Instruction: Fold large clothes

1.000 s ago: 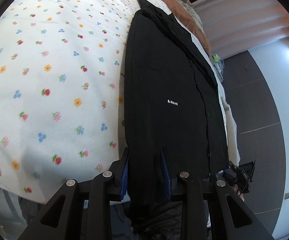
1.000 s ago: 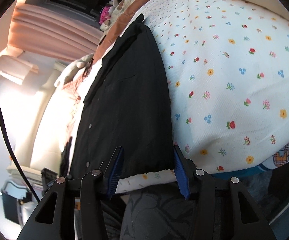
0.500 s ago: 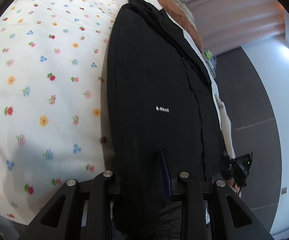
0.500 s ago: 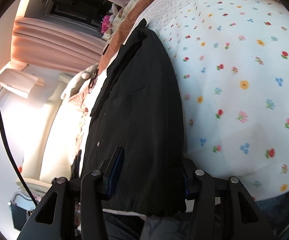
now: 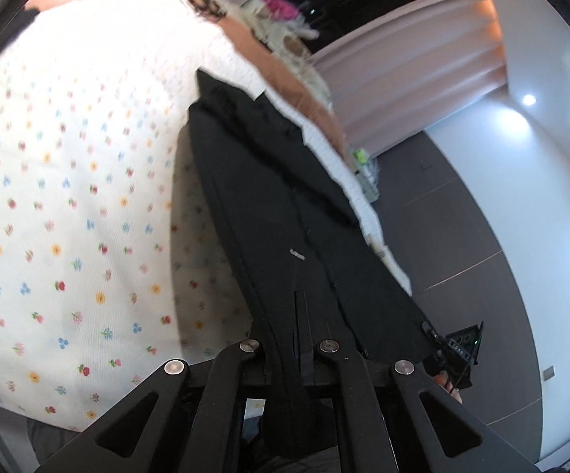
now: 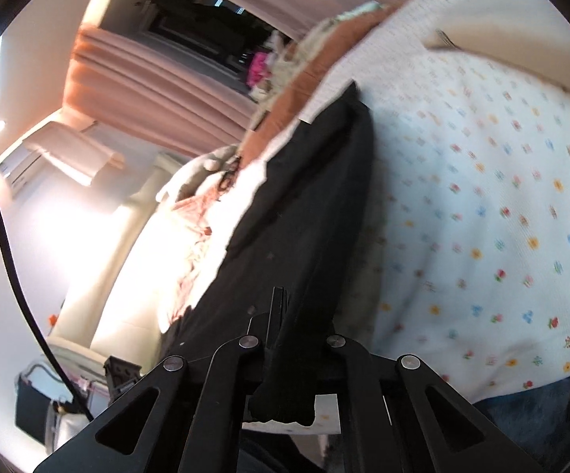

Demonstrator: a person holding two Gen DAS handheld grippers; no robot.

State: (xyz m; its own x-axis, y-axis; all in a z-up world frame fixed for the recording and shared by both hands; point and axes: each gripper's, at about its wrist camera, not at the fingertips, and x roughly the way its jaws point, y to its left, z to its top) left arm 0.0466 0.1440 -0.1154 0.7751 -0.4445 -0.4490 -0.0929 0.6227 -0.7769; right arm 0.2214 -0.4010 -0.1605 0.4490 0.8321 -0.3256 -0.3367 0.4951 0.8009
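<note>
On the bed's flowered sheet (image 5: 68, 205) lies the long black shirt (image 5: 277, 205), its near hem lifted off the bed. At that hem the left hand-held gripper (image 5: 300, 339) has just closed and is clamped on the cloth; beside it the right hand-held gripper (image 6: 279, 315) has likewise just closed, pinching the hem's other corner.

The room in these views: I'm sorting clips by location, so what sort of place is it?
Most likely a bedroom. A black shirt lies on a bed with a floral sheet, pleated curtains hang by a dark window, and an air conditioner is mounted high on the wall.
</note>
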